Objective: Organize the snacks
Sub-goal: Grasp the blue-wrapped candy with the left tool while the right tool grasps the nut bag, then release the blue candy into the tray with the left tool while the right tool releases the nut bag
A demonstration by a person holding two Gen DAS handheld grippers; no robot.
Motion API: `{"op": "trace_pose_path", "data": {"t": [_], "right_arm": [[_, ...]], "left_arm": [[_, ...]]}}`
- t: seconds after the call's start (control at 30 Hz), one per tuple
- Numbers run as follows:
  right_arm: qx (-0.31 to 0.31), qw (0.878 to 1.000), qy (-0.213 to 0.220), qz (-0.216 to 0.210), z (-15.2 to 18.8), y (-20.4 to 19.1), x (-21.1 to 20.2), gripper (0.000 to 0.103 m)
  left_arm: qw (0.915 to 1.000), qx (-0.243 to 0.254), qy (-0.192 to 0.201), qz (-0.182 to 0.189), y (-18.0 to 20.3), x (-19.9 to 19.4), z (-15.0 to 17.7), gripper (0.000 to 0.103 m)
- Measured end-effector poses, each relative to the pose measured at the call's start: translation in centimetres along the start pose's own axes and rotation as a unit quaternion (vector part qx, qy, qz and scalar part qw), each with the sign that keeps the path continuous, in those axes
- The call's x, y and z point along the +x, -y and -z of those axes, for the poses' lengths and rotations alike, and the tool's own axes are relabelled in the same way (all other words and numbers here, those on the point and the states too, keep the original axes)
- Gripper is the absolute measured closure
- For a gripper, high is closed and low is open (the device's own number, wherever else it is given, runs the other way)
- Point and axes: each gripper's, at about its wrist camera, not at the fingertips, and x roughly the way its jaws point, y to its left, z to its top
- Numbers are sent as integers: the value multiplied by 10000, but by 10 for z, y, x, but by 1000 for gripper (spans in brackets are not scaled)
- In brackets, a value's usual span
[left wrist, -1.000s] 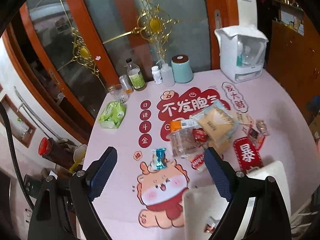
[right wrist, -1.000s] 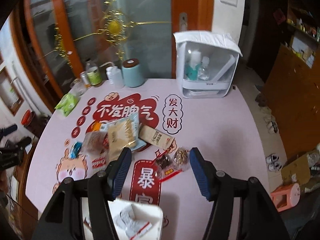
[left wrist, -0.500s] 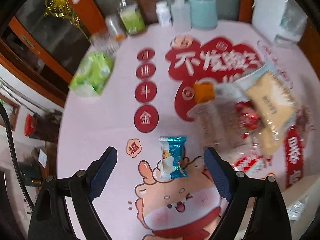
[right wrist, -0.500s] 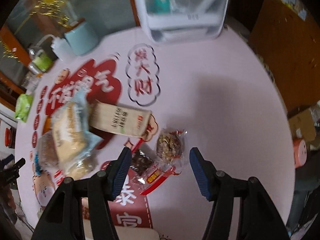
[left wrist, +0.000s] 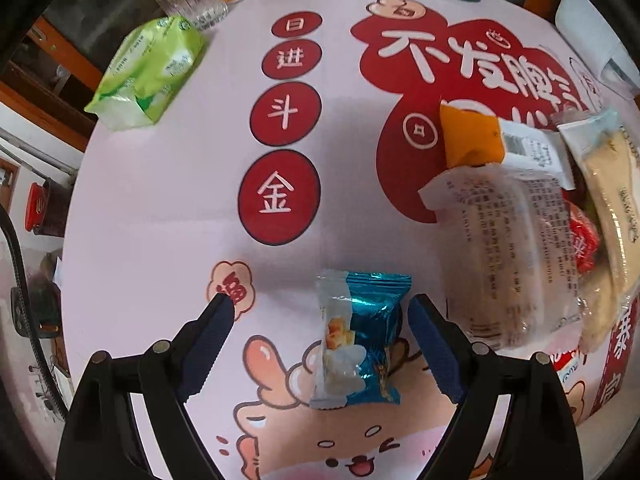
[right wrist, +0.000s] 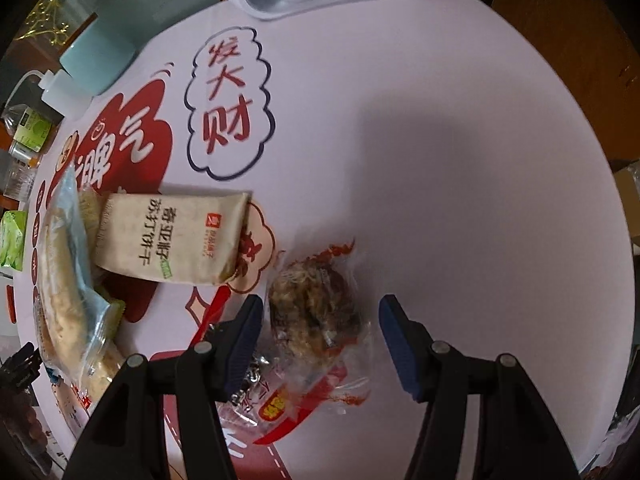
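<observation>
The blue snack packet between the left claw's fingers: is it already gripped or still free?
Free. The blue snack packet lies flat on the tablecloth; both fingers stand apart from it.

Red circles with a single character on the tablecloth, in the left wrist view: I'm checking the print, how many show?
4, in one column: top circle, second circle, third circle and bottom circle, above the left gripper. None looks hidden.

Soft, even indoor light, fairly bright on the pink counter [left wrist: 160, 220]. Ahead of the right gripper [right wrist: 320, 340], a broad grey shadow [right wrist: 460, 168] lies across the counter. Heavy fisheye bending and black vignetting ring both views. The clear-wrapped snacks [left wrist: 516, 256] right of the left gripper [left wrist: 320, 340] look slightly blurred.
</observation>
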Motion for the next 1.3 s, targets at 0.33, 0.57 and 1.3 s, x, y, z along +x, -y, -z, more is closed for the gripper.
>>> {"op": "trace_pose_path", "data": {"t": [0.33, 0.57, 1.3], "right_arm": [[-285, 9992, 93, 262, -2, -11, -5, 50], [-422, 9986, 170, 281, 10, -11, -10, 56], [-577, 9936, 900, -376, 70, 14, -99, 57]], "left_arm": [[9994, -266, -104, 183, -8, 18, -2, 17], [9982, -346, -201, 438, -20, 24, 4, 28], [9975, -341, 510, 363, -5, -80, 35, 78]]}}
